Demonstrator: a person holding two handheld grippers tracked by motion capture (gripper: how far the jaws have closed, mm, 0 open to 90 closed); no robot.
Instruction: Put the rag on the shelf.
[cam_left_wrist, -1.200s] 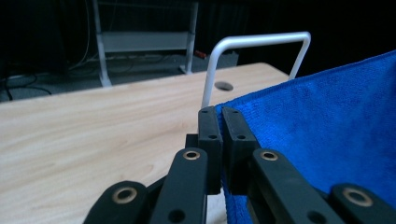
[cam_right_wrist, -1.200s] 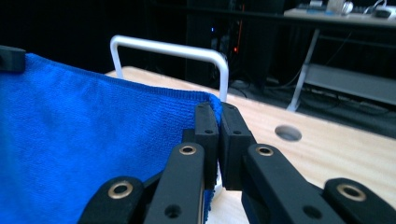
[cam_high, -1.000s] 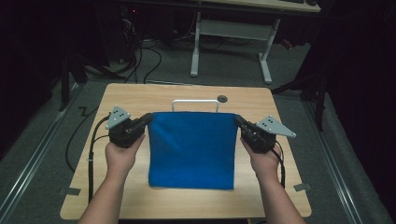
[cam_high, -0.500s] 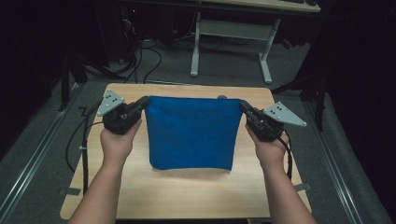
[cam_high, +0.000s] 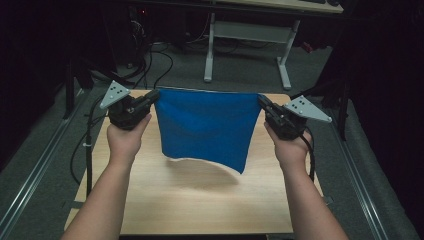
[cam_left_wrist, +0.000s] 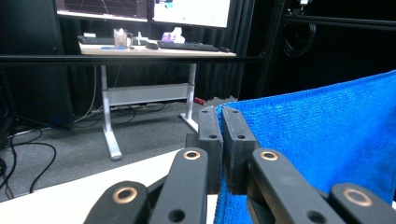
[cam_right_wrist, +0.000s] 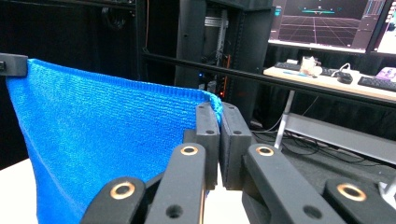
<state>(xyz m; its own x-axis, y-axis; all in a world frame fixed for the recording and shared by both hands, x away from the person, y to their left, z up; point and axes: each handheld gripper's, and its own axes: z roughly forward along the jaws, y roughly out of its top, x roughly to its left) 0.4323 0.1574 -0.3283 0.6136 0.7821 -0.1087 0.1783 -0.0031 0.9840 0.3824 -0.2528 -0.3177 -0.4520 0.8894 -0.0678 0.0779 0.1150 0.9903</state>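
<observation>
Table (cam_high: 200, 200): light wood top, standing on grey carpet.
Far desk (cam_left_wrist: 154, 49): stood beyond the table's far edge on white legs, carrying a keyboard (cam_left_wrist: 187, 46) and small items.
Monitors (cam_right_wrist: 322, 21): lit, above that desk.
Cables (cam_high: 150, 65): black, lay on the floor past the table's far left corner.

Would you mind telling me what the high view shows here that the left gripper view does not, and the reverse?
The high view alone shows both hands, the right gripper and the blue cloth's free lower edge hanging clear above the wooden table. The left gripper view alone shows a desk with monitors and a keyboard. Both show the left gripper shut on the cloth's top corner.
</observation>
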